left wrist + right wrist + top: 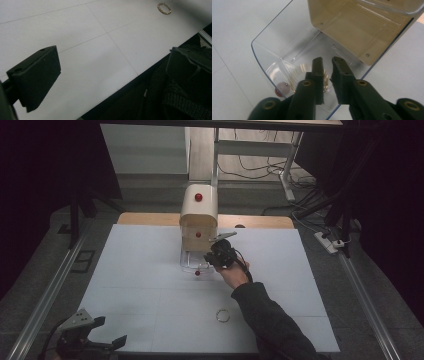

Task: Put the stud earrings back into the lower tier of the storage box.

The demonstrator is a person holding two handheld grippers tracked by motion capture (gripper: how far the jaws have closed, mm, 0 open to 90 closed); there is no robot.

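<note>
So the right gripper (327, 62) is poised over the pulled-out clear drawer (269, 53) of the little cream jewelry box (198, 217), and the gold bangle (298, 70) sits on the drawer floor directly under and slightly behind the jaw tips, toward the front corner where the red knob (279, 92) is. That's the bit that matters: the bangle is basically straight below the tips, lying flat, so there's no real long axis, just a ring on its side. The jaws are parted a crack and aren't pinching anything that I can see, so I'd call it let go, bangle dropped in the drawer. It looks like a thin ribbed gold hoop, shiny through the clear plastic. A second gold ring (222, 315) lies out on the white table (150, 285) near the person's sleeve (270, 320), much closer to the right hand than to the left gripper (107, 337), which idles at the near left corner with its jaws wide apart and nothing between them. My guess is that ring goes next.
</note>
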